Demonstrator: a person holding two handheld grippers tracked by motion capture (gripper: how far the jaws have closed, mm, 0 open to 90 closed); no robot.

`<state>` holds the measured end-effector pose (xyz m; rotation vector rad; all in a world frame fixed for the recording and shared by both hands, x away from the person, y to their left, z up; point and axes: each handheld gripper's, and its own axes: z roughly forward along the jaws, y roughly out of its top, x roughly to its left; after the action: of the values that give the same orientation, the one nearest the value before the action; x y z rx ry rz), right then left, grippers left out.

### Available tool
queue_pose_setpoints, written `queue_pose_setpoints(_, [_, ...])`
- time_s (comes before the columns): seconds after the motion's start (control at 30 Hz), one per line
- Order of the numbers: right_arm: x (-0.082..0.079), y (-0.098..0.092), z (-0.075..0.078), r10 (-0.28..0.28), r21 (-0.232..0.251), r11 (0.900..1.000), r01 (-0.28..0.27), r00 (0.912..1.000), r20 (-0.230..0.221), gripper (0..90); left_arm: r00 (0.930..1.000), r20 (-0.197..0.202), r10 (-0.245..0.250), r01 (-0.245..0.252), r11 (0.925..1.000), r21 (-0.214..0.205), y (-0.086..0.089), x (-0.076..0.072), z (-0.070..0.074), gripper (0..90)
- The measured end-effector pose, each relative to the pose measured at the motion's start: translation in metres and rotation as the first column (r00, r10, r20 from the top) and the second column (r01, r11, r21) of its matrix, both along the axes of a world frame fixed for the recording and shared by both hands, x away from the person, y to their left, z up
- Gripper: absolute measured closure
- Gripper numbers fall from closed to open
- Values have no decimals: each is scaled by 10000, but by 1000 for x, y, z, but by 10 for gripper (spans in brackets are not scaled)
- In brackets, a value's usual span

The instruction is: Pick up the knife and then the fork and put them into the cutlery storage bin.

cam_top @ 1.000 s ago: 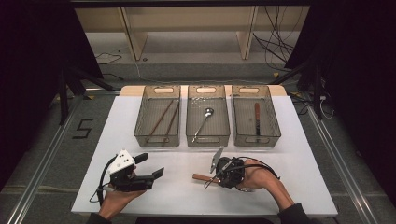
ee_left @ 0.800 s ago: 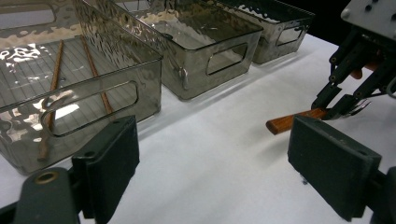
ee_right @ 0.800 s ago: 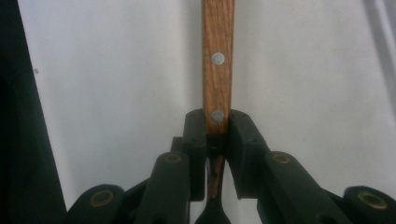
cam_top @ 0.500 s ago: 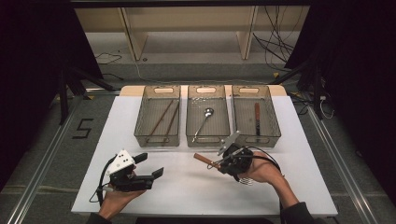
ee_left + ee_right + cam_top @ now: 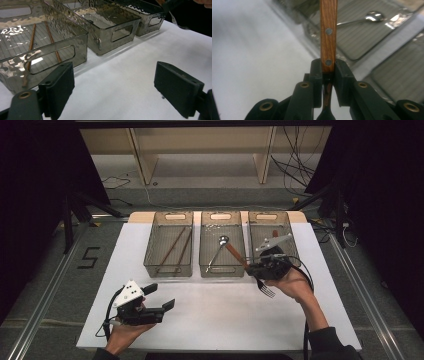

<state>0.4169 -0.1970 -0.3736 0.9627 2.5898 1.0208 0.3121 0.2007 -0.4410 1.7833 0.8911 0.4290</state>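
Observation:
A fork (image 5: 236, 255) with a wooden handle hangs above the front rim of the middle bin (image 5: 220, 270), tines (image 5: 267, 290) pointing back toward the person. My right gripper (image 5: 254, 269) is shut on it near where handle meets metal. In the right gripper view the pads clamp the handle (image 5: 328, 30), with a spoon (image 5: 372, 17) lying in the bin beyond. My left gripper (image 5: 161, 296) rests low at the front left of the white table (image 5: 210, 320), open, nothing between its jaws (image 5: 115, 92).
Three clear bins stand in a row at the back. The left bin (image 5: 168, 267) holds chopsticks (image 5: 172, 247), the middle one a spoon (image 5: 220, 245), the right bin (image 5: 287, 227) a wooden-handled utensil. In the left gripper view the left bin (image 5: 80, 40) is close ahead.
My right gripper has lifted the fork off the table and carried it back and to the right, toward the bins. The left gripper has stayed put.

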Motion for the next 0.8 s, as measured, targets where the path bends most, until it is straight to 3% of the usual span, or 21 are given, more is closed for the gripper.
queue_pose_setpoints(0.37, [25, -23, 18, -1373, 657, 9885, 1361, 9904, 153, 785, 10000, -19, 15, -16, 10000, -29, 0, 0, 0, 162])
queue_pose_setpoints(0.63, [47, -36, 27, -2420, 859, 9671, 2396, 9701, 193, 785, 10000, -23, 31, -31, 10000, -68, 1, 0, 0, 162])
queue_pose_setpoints(0.8, [61, -44, 30, -3101, 1116, 9450, 3074, 9507, 71, 784, 10000, -9, 27, -27, 10000, -45, 1, 0, 0, 162])
